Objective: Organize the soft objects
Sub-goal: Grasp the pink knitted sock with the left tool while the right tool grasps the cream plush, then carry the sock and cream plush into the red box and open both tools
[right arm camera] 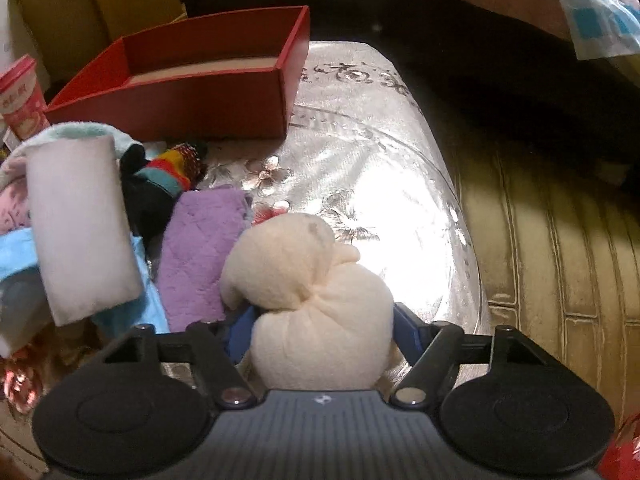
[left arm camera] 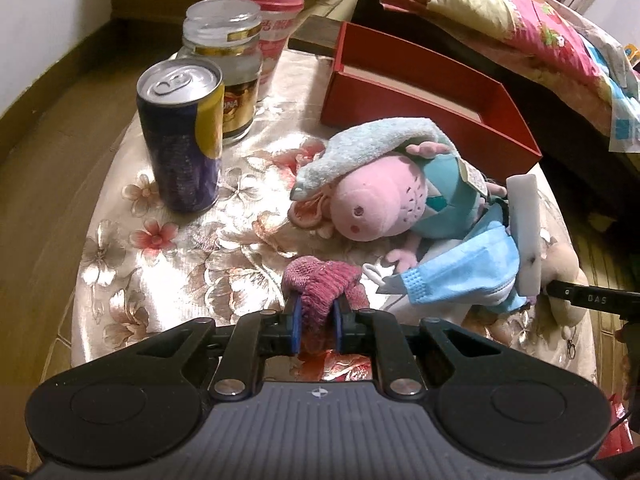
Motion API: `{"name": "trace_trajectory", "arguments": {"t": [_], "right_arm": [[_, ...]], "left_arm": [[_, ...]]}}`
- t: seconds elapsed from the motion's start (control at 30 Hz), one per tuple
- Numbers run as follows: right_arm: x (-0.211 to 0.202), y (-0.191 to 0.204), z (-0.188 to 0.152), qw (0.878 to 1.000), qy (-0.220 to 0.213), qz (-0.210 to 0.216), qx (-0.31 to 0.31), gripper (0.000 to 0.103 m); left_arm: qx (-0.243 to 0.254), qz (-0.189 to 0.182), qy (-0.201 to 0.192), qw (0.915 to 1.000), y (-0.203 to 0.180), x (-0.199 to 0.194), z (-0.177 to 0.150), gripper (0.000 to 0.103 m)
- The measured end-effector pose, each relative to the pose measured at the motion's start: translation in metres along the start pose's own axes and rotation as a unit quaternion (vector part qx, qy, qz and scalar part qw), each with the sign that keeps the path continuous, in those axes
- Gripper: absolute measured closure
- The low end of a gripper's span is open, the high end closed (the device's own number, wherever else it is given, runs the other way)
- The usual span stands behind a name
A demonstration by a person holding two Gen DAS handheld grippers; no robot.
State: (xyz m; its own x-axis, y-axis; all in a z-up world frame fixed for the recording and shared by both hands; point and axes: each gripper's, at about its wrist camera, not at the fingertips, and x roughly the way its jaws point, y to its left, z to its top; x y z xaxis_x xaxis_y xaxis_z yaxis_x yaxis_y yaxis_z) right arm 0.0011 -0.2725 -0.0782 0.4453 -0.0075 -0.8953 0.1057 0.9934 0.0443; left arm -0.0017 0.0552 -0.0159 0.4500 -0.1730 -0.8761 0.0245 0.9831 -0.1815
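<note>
**Ana:** Left hand-held gripper (left arm camera: 316, 312) first: what's it doing?

**Ben:** Its blue pads are pinched on a pink knitted woollen piece (left arm camera: 320, 280), bunched between them at the near edge of the desk (left arm camera: 120, 240) with the shiny floral cloth. The right hand-held gripper (right arm camera: 320, 320) has its fingers set wider, around a cream plush toy (right arm camera: 308, 292) that fills the gap; I judge it gripped, though the pads are mostly hidden behind the plush.

**Ana:** And where do they go?

**Ben:** My guess is the open red cardboard box (left arm camera: 420, 92), which looks empty from here. In the left view it lies far and to the right of the pink piece, long axis running from far-left to near-right. In the right view the box (right arm camera: 192, 92) sits far and to the left. The pile of soft things lies between both grippers and the box.

**Ana:** Which hand is nearer?

**Ben:** Hard to tell; neither is clearly closer.

**Ana:** What's in the pile?

**Ben:** A pink plush pig (left arm camera: 372, 208) under a pale blue towel (left arm camera: 360, 148), a light blue face mask (left arm camera: 460, 272), a white foam block (right arm camera: 76, 224), a purple quilted cloth (right arm camera: 200, 256) and a striped knitted item (right arm camera: 168, 172). The hard blue drink can (left arm camera: 180, 136), glass jar (left arm camera: 224, 68) and pink cup (left arm camera: 272, 24) stand at far left.
</note>
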Motion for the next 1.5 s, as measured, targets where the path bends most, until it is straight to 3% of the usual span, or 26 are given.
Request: {"name": "trace_trajectory", "arguments": {"t": [0.3, 0.63, 0.93, 1.5], "right_arm": [[-0.018, 0.003, -0.003, 1.0, -0.011, 0.016, 0.011, 0.065], [-0.069, 0.024, 0.007, 0.994, -0.088, 0.067, 0.013, 0.065], [-0.091, 0.049, 0.026, 0.986, -0.131, 0.101, 0.004, 0.065], [-0.08, 0.065, 0.069, 0.981, -0.162, 0.106, 0.003, 0.065]], "left_arm": [[0.014, -0.003, -0.021, 0.9997, -0.011, -0.011, 0.003, 0.09], [0.023, -0.017, -0.059, 0.9979, -0.027, -0.029, 0.014, 0.09], [0.032, -0.031, -0.088, 0.9951, -0.054, -0.032, 0.037, 0.09], [0.019, -0.034, -0.129, 0.9909, -0.067, -0.025, 0.091, 0.09]]}}
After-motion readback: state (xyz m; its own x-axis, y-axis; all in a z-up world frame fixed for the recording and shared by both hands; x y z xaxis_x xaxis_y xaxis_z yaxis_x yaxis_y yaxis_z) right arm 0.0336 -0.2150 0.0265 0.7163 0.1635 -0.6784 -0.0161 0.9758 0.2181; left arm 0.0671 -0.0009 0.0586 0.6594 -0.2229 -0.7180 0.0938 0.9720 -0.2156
